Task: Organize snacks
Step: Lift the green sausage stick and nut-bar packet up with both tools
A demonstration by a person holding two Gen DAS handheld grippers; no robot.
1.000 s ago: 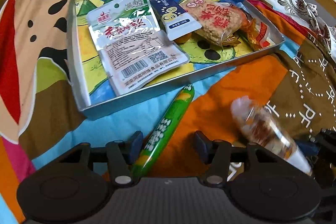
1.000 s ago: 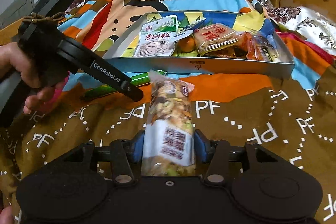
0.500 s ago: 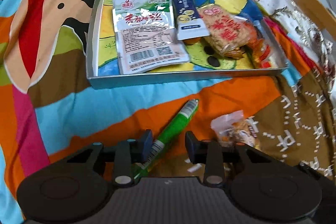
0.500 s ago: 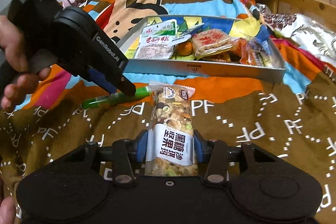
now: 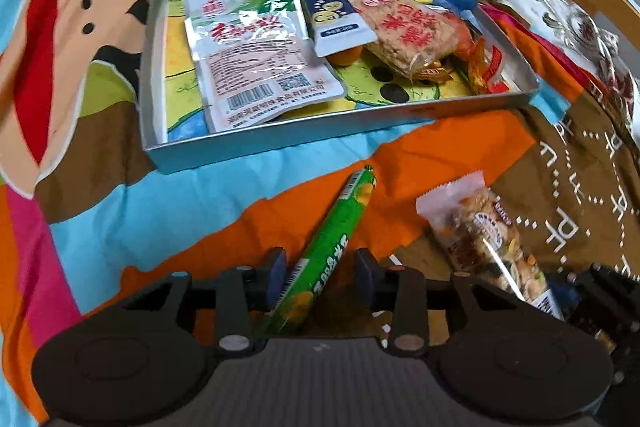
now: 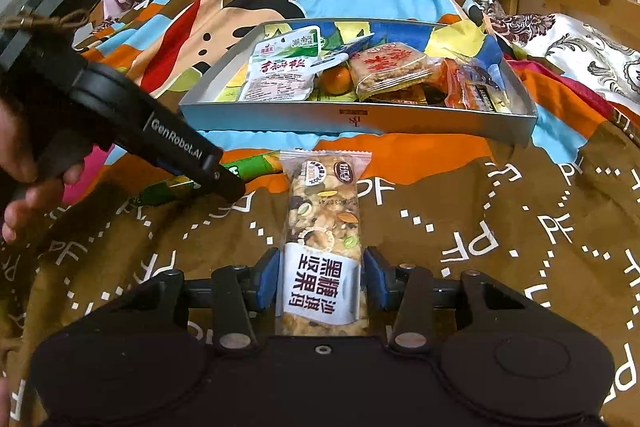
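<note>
Left gripper (image 5: 320,281) straddled the green sausage stick (image 5: 329,251) on the blanket (image 5: 120,211), jaws opening, pads not pressing it. Right gripper (image 6: 320,277) pinched the nut bar (image 6: 325,239) at its label end, jaws easing open slightly. Both lay just before the tray (image 6: 400,125). Stick looked light, slick, round; best gripped mid-length. Bar crumbly; squeeze gently.

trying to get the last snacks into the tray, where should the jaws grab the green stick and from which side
Grip the green stick across its narrow width near the middle, coming from above. It lies flat on the blanket, long and thin, so only its two long sides offer purchase. The left gripper already straddles its near end, jaws opening.
</note>
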